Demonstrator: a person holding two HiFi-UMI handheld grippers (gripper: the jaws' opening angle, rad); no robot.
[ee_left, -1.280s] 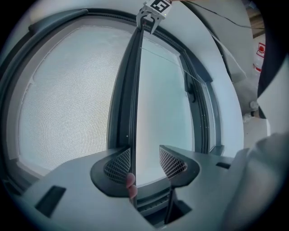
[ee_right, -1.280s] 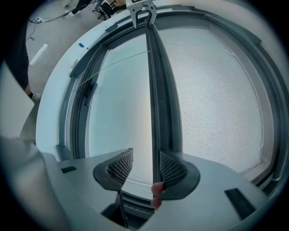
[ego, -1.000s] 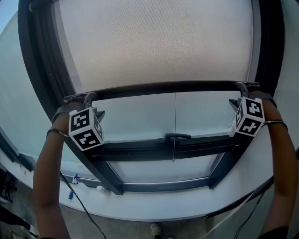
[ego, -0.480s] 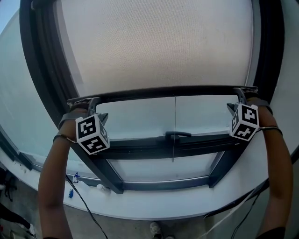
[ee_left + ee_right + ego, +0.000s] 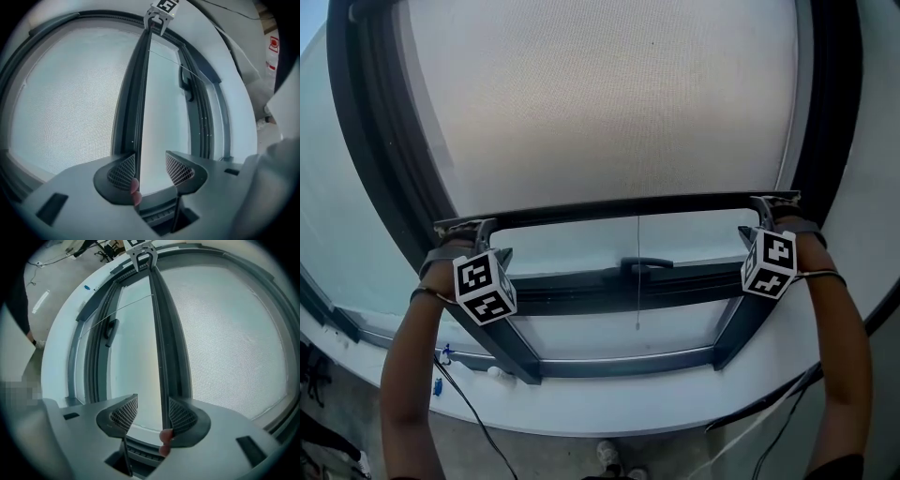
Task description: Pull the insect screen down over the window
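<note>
The screen [image 5: 609,103] is drawn partway down the window [image 5: 572,246], and its bottom bar [image 5: 619,207] is stretched between the frame's sides, above the handle [image 5: 642,264]. The bar's left end is met by the left gripper [image 5: 150,161] and its right end by the right gripper [image 5: 152,408]. In each gripper view the bar is seen lying along one jaw's pad, with glass filling the rest of the gap and a fingertip [image 5: 134,186] beside that jaw. Both forearms are shown only in the head view. Both pairs of jaws are held wide apart, unclamped.
</note>
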